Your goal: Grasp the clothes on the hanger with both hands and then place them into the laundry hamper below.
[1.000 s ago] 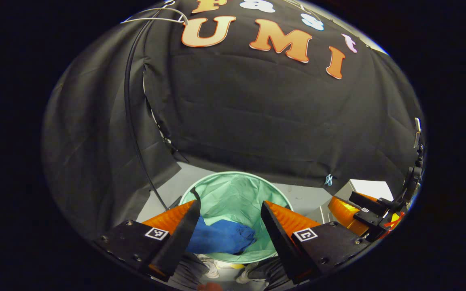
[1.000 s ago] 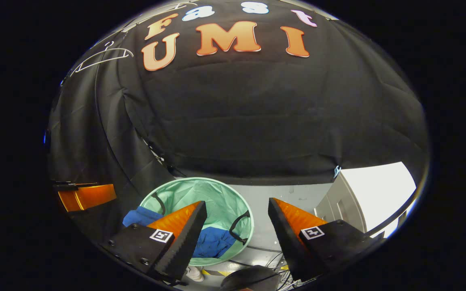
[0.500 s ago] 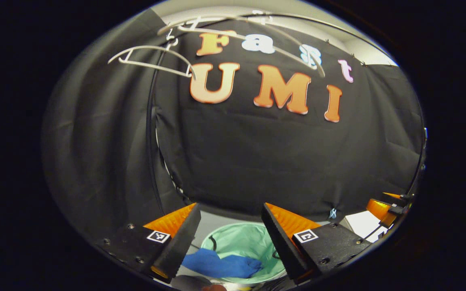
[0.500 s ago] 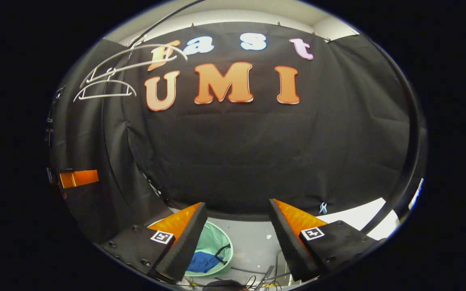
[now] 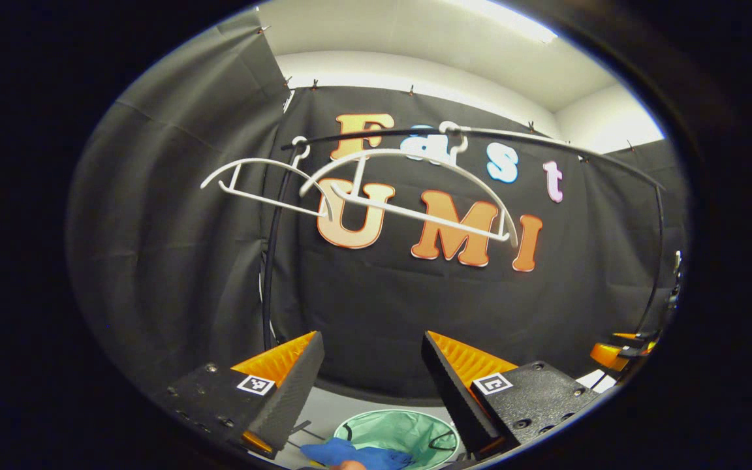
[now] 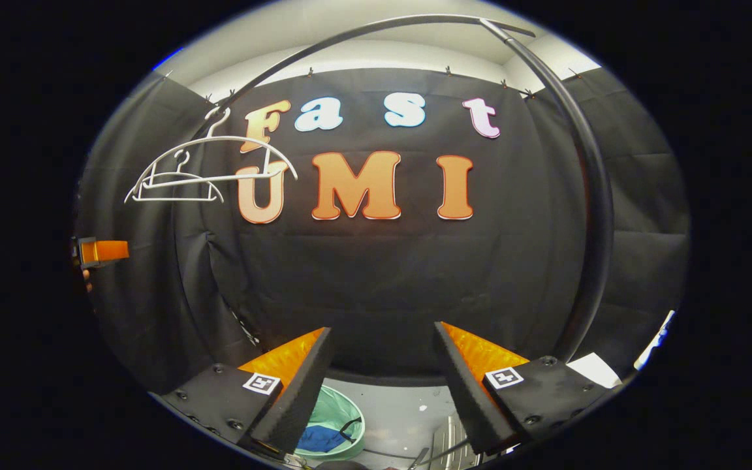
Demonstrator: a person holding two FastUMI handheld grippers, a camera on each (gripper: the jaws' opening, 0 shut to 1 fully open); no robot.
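Two bare white hangers (image 5: 408, 186) hang from the black rail (image 5: 546, 140) ahead of my left gripper (image 5: 371, 382), which is open and holds nothing. Below it stands the mint-green hamper (image 5: 415, 432) with blue clothes (image 5: 356, 455) inside. In the right gripper view the same hangers (image 6: 209, 171) hang at the upper left, and the hamper (image 6: 337, 418) with the blue clothes (image 6: 320, 438) sits low behind my open, empty right gripper (image 6: 382, 378). The right gripper (image 5: 624, 349) also shows at the far right of the left gripper view, the left gripper (image 6: 102, 250) at the left edge of the right one.
The black curved rail (image 6: 585, 170) arcs overhead and runs down at the right as a post. Black cloth walls close the booth behind and at the left. Grey floor (image 6: 402, 408) lies around the hamper, with cables near the bottom edge.
Both grippers have risen and tilted up, away from the hamper. The hamper with the blue clothes has dropped to the bottom of both views and the hangers and rail have come into view.
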